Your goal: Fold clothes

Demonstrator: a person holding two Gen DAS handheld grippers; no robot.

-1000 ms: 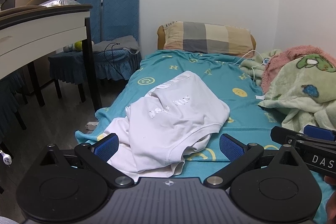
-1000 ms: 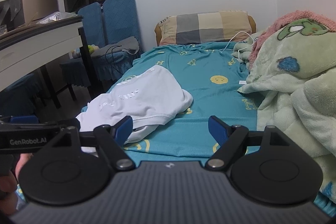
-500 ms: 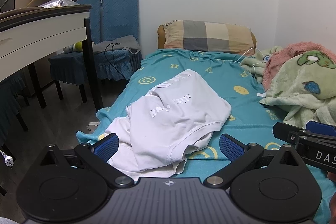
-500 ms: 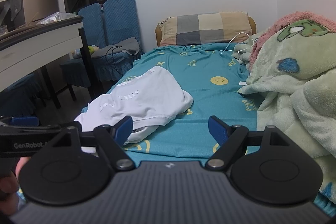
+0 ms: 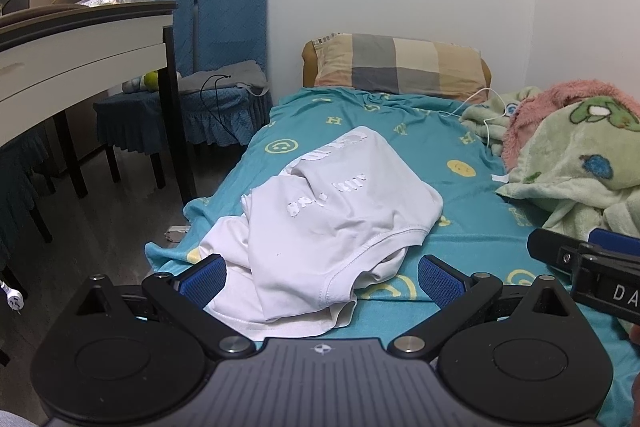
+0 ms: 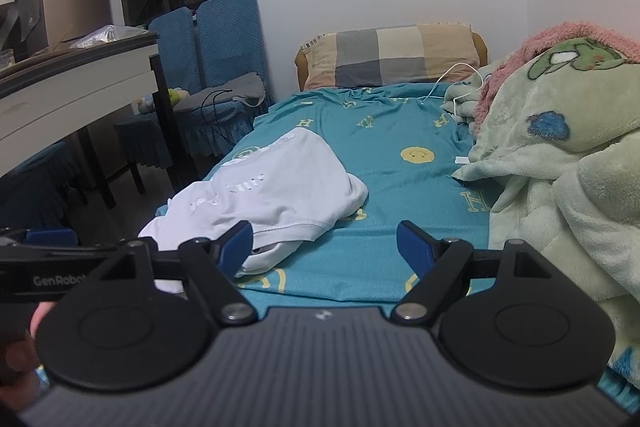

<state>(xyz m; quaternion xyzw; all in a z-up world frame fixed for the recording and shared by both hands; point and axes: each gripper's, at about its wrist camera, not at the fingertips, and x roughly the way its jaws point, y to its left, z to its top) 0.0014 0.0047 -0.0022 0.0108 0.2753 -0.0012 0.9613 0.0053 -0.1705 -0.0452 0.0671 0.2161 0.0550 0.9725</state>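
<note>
White tee (image 5: 332, 219), soft knit w/ cracked white print, lies crumpled on the bed (image 5: 460, 223) near its foot edge, hem ribbed, folds bunched. Sheet is teal w/ yellow smileys & letters. Fluffy green blanket (image 6: 560, 155) heaped on the right side; checked pillow (image 5: 400, 65) at the wall. Left hand-held gripper (image 5: 320, 277) wide apart, nothing held, just short of the tee. Right hand-held gripper (image 6: 325, 241) also spread, empty. Table (image 5: 80, 43) & blue chairs (image 5: 224, 67) stand left of bed.
</note>
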